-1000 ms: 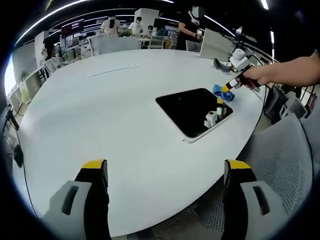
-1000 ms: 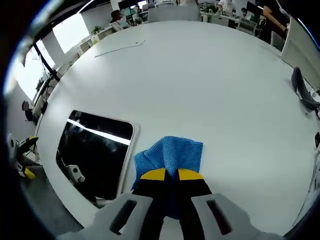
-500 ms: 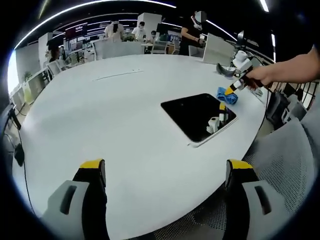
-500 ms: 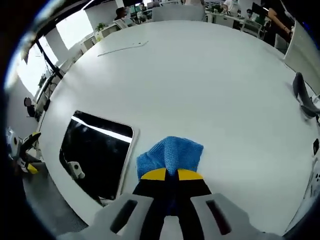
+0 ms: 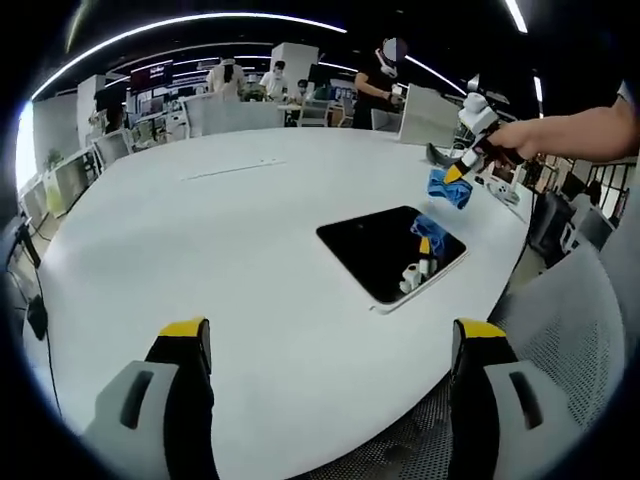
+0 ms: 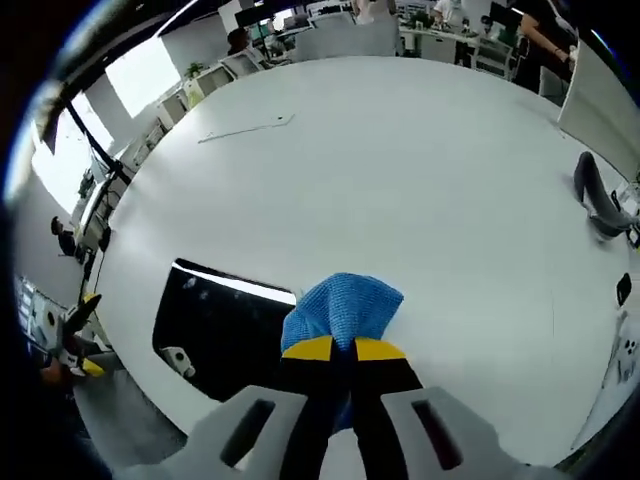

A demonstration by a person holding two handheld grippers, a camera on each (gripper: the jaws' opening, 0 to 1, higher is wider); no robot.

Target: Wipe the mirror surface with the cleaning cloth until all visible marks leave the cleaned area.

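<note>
A big round white counter [image 5: 200, 230] takes up both views, its far side fading into blurry office desks and people. Near its edge lies the dark rectangular mirror with a pale frame [image 5: 390, 252], flat, its surface carrying reflections; any marks on it are too small to make out. The left tongs [image 5: 330, 345] stand wide apart, holding nothing. The right tongs [image 6: 333, 350] are clamped on the crumpled blue cleaning cloth [image 6: 342, 310], held above the counter beside the mirror's far corner, its lower part hidden.
</note>
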